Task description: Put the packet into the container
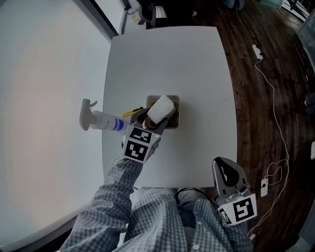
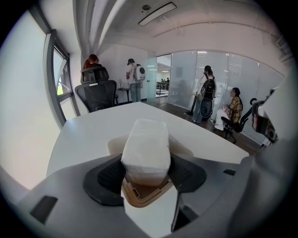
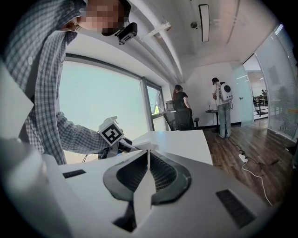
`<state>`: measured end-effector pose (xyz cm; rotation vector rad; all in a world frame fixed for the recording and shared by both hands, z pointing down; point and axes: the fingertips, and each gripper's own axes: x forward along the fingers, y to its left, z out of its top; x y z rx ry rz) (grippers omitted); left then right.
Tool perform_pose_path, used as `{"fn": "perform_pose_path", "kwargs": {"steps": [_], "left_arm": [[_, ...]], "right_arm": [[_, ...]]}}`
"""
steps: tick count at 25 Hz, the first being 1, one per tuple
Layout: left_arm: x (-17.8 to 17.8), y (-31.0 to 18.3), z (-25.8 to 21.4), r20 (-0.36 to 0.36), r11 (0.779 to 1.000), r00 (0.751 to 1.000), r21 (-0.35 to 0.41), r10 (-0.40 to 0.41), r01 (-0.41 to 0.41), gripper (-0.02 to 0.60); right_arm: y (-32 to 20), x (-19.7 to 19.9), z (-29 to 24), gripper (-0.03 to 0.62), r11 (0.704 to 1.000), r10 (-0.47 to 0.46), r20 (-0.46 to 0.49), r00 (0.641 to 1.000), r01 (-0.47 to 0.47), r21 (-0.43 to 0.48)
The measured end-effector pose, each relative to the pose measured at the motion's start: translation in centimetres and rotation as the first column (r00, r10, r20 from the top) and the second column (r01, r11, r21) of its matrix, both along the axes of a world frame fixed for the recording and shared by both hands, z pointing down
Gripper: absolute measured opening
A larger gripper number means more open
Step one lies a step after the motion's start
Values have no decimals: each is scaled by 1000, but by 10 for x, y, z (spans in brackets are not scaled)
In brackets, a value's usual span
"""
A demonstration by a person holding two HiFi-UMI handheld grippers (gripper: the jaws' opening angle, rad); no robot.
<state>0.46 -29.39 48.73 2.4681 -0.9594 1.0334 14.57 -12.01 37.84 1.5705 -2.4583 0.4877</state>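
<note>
A white packet (image 1: 161, 108) (image 2: 146, 148) is pinched between the pads of my left gripper (image 1: 155, 118) (image 2: 148, 174), which is shut on it. The packet hangs just over a square tan container (image 1: 175, 119) (image 2: 139, 199) that stands in the middle of the white table (image 1: 167, 59); its lower end reaches into the container's opening. My right gripper (image 1: 227, 173) (image 3: 148, 172) is off the table's near right corner, above the person's lap, shut with nothing between its jaws. In the right gripper view the left gripper (image 3: 111, 135) shows at the left, over the table.
A white spray bottle (image 1: 101, 119) lies at the table's left edge beside the left gripper, with a small yellow object (image 1: 130, 111) next to it. An office chair (image 1: 147, 12) stands at the far end. A white cable (image 1: 275, 123) trails on the wooden floor to the right. Several people stand in the background.
</note>
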Motion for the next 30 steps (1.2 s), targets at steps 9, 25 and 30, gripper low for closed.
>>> {"fn": "perform_pose_path", "kwargs": {"steps": [9,25,30], "left_arm": [[0,-1,-8,-58,1000,998,12,-22,23,350],[-22,8,-38,-74,995,996,78,-50,56,340],[-30,9,-61,-124,988,989,125,-76,91,194]], "right_arm": [[1,-1,-3,28,1000,5,-10,1000,-5,5],[-1,-17,-11,28,999,-28,-15,999,28,23],[-5,-24,-15,27,998,-44,-20,999,44,35]]}}
